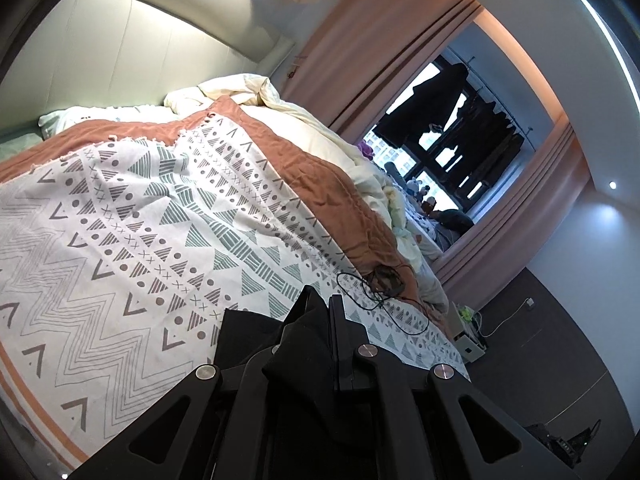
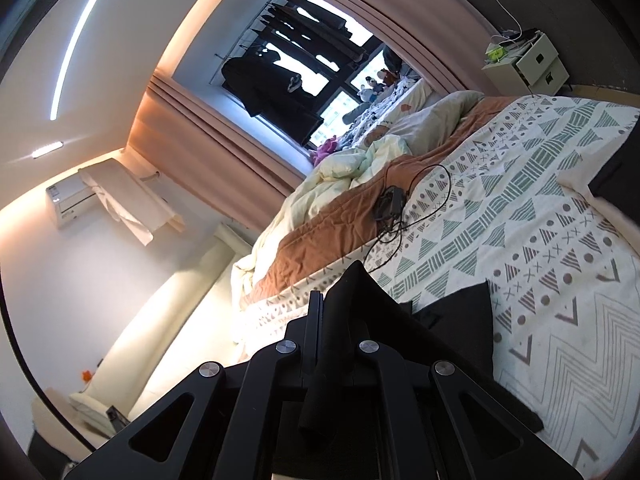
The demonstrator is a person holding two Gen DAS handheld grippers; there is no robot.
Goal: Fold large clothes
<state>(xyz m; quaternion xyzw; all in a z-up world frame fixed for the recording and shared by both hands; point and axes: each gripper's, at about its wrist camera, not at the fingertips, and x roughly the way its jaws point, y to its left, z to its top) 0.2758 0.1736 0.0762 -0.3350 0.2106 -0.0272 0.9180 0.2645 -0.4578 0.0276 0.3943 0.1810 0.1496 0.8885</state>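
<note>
A black garment [image 1: 256, 336] hangs from both grippers above a bed with a patterned white, grey and green cover [image 1: 132, 216]. My left gripper [image 1: 326, 304] is shut on a bunched fold of the black cloth, which rises in a peak between its fingers and drapes down to the left. In the right wrist view my right gripper [image 2: 326, 300] is shut on another part of the same black garment [image 2: 452, 320], which spreads to the right over the patterned cover [image 2: 540, 208]. How the rest of the garment lies is hidden behind the gripper bodies.
A black cable with a small device [image 1: 384, 284] lies on the cover near the orange blanket [image 1: 336, 184], also seen as the cable [image 2: 396, 208]. A cream duvet [image 2: 320, 184] is piled by the window. A white nightstand [image 2: 528, 64] stands at the bed's end. Dark clothes hang on a rail [image 2: 280, 80].
</note>
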